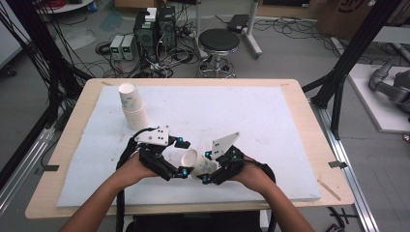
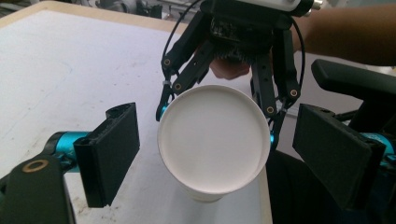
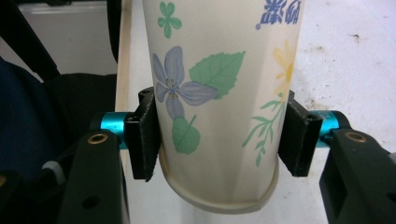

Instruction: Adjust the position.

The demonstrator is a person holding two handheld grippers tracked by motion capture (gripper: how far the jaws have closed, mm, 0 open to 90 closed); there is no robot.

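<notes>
- Table (image 1: 72, 125): a pale wooden top, almost wholly covered by a white foam sheet (image 1: 232, 116); bare wood shows as a border on all sides. In the right gripper view the sheet carries small dark specks.
- Paper cup (image 1: 199, 164): white with printed flowers and green leaves, held on its side above the near middle of the sheet, between the two grippers, its open mouth turned toward the left gripper.
- Right gripper (image 1: 207, 168): its jaws are pressed against opposite sides of the cup near its base; in the right gripper view both black pads lie flat on the printed wall.
- Left gripper (image 1: 183, 157): its jaws stand wide, one on each side of the cup's rim without touching it; the left gripper view looks straight into the cup's white interior.
- Stack of cups (image 1: 132, 105): upside-down paper cups standing at the far left of the sheet, well apart from the grippers.
- Room: a grey floor beyond the table, with a black round stool (image 1: 219, 44), computer towers (image 1: 154, 30), small grey boxes and tangled cables. Black frame posts (image 1: 350, 53) rise at both sides.
- Part of a grey robot arm (image 1: 391, 84) rests on a white platform at the right.
</notes>
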